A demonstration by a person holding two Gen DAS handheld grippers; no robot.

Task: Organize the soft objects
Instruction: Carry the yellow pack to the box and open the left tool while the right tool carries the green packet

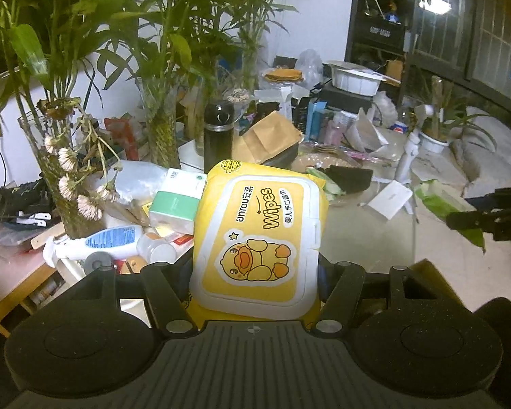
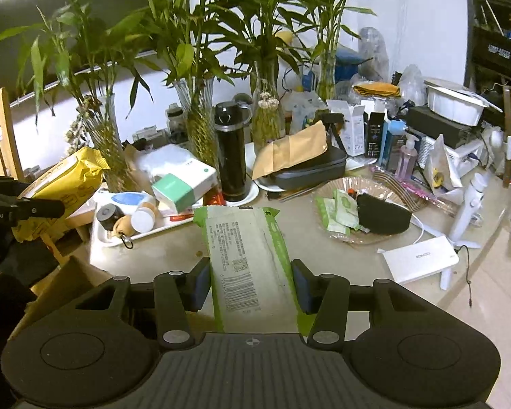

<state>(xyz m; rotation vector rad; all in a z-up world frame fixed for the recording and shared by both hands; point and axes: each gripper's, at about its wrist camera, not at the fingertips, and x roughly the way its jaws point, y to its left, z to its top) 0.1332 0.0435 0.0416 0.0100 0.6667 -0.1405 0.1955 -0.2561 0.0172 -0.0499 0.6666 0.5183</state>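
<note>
1. While you are holding both grippers above the cluttered table (image 2: 443,310), your left gripper (image 1: 255,272) is pinching a yellow wipes pack (image 1: 259,235) between its fingers, one pressing on each side; the pack is sitting lid-up, its duck picture facing the camera, lifted clear of the table.
2. Your right gripper (image 2: 252,281) is clamping a green and white wipes pack (image 2: 248,266) by its long sides; the barcode side is facing up and the far end is pointing toward the plants.
3. Seen from the right wrist, the yellow pack and the left gripper are showing at the left edge, well apart from the green pack.
4. A black flask (image 2: 231,156) is standing upright behind the green pack, near the glass vases (image 2: 197,129) holding the bamboo stems.
5. A small green and white box (image 2: 173,191) is lying just beside a white tray (image 2: 102,238) of bottles.
6. A brown paper bag (image 2: 293,150) is resting on a dark case.
7. A glass dish (image 2: 337,184) is holding small green sachets and a black pouch (image 2: 381,214).
8. A white flat box (image 2: 422,262) is lying near the table's right side.
</note>
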